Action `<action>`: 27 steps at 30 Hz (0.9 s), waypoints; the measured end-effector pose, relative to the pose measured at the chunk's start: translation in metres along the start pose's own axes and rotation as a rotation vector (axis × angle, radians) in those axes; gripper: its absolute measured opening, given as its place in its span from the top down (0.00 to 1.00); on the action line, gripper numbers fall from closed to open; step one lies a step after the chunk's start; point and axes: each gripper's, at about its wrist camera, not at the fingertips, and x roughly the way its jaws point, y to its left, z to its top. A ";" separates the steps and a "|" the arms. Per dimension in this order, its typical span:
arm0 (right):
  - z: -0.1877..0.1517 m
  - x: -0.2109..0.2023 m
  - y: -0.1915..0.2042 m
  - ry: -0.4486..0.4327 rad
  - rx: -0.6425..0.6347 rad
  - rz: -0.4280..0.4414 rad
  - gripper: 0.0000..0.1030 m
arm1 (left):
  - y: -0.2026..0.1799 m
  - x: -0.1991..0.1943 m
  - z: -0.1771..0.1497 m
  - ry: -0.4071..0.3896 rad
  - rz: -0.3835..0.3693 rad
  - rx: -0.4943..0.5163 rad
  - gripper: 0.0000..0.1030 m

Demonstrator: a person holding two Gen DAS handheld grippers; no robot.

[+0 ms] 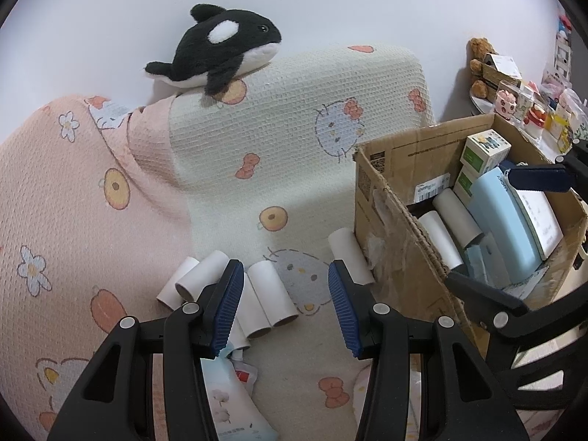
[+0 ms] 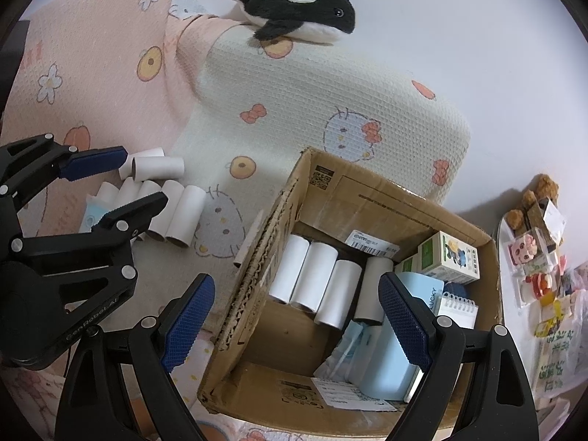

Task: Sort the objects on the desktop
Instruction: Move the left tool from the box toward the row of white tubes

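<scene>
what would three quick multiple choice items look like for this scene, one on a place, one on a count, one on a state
1. Where is the black and white plush orca?
A. inside the box
B. on top of the blanket-covered cushion
C. in a gripper

2. How many white paper tubes lie inside the brown cardboard box?
A. one
B. four
C. eight

3. How is the right gripper?
A. open and empty
B. shut on a tube
C. shut on a notebook

Answers: 1 B, it rests on the cushion's top edge. 2 B, four lie side by side. 3 A, its blue pads stand wide apart above the box.
</scene>
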 end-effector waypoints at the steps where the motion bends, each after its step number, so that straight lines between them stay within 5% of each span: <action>1: 0.001 0.000 0.002 0.001 -0.006 0.002 0.13 | 0.003 0.001 0.000 0.002 0.002 -0.010 0.49; 15: 0.025 0.013 0.050 0.014 -0.172 0.078 0.13 | 0.054 0.032 -0.025 0.104 0.131 -0.166 0.49; 27: 0.052 0.057 0.099 0.055 -0.223 0.352 0.13 | 0.120 0.054 -0.085 0.253 0.231 -0.362 0.49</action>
